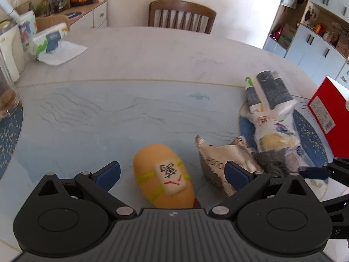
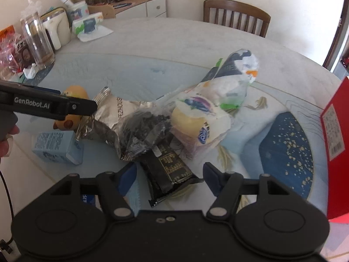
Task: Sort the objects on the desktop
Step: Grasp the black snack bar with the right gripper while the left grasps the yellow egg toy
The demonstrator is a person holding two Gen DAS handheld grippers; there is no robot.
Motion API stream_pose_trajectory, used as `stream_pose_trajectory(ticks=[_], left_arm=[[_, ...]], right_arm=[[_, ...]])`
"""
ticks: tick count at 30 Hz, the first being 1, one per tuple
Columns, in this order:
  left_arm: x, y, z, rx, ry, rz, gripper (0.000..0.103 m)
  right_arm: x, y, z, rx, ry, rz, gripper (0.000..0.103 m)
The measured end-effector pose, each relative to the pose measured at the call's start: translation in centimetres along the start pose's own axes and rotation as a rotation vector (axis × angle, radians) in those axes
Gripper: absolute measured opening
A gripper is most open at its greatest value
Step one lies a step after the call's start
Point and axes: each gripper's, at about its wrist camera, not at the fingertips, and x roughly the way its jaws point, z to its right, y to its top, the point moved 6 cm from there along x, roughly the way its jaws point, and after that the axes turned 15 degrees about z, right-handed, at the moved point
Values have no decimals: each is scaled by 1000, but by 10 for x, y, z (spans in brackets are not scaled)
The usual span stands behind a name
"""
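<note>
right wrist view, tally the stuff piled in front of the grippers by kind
Soft toys: 1, the orange plush toy
Boxes: 1, the light blue carton
Foil packets: 2, the crinkled silver foil bag and the black foil packet
Plastic bags: 2, the clear bag of dark bits and the printed white plastic bag
Total: 6

Room: domestic dining area, daylit, walls plain off-white.
Bench (image 1: 165,50): round, pale marbled top, with a blue-and-white printed mat (image 1: 109,113) over its near part.
Chair (image 1: 182,15): brown wood, slatted back, at the far side of the bench.
Sideboard (image 1: 91,13): low, white doors, wooden top, against the wall at far left.
Shelving unit (image 1: 312,21): white, open compartments above, closed doors below, at far right.
</note>
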Motion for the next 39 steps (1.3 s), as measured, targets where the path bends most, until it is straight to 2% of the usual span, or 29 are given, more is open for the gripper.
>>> stream_pose_trajectory(ticks=[6, 13, 18, 20, 23, 27, 28, 29, 39], left_arm=[[5, 2, -6, -40, -6, -2, 97], [5, 2, -7, -78, -32, -5, 79], [5, 3, -10, -98, -38, -4, 74], [5, 3, -9, -112, -54, -4, 62], [4, 5, -7, -120, -68, -3, 50], [3, 7, -5, -137, -75, -5, 47], [3, 7, -4, -134, -77, -4, 46], [2, 7, -3, -132, -77, 0, 46], [-9, 12, 0, -137, -81, 13, 44]], right_arm=[[6, -3, 0, -5, -14, -16, 60], [5, -3, -1, -12, -16, -17, 58], [4, -4, 1, -9, -15, -21, 56], [2, -5, 1, -7, -16, -23, 55], [-1, -6, 2, 2, -17, -27, 53], [-5, -9, 5, 6, -20, -32, 51], [-6, -9, 6, 8, -23, -31, 47], [-8, -9, 6, 11, -20, -30, 37], [-20, -12, 17, 47, -55, -21, 36]])
